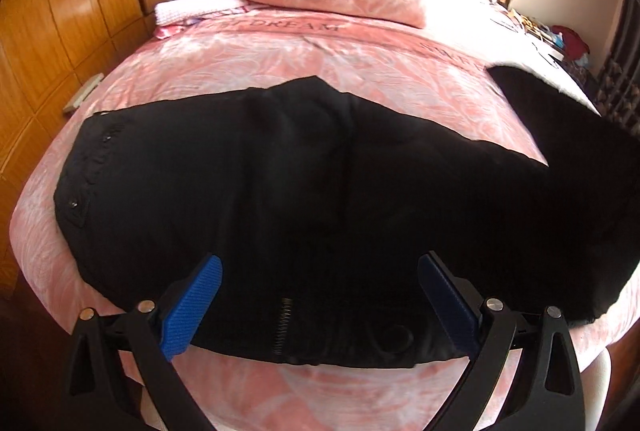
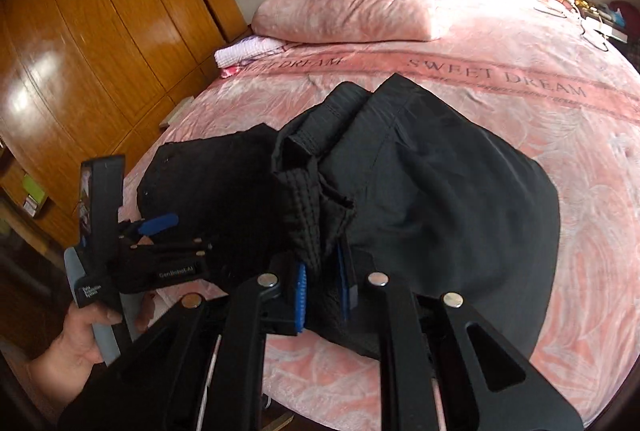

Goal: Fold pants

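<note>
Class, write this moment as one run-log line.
task: fold pants | left gripper: open above black pants | right gripper: shut on pants cloth | surface: pink bed

Right gripper jaws pinch black pants (bunched hem) above pink bed

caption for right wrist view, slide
Right gripper shut on black pants' bunched fabric over the pink bedspread; left gripper alongside.

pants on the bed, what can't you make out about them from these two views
- Left wrist view: the pants read as one dark mass, so layers cannot be counted.
- Right wrist view: the right gripper and bunched cloth hide the pinched edge.
- Both views: the near hem is behind gripper frames.
</note>
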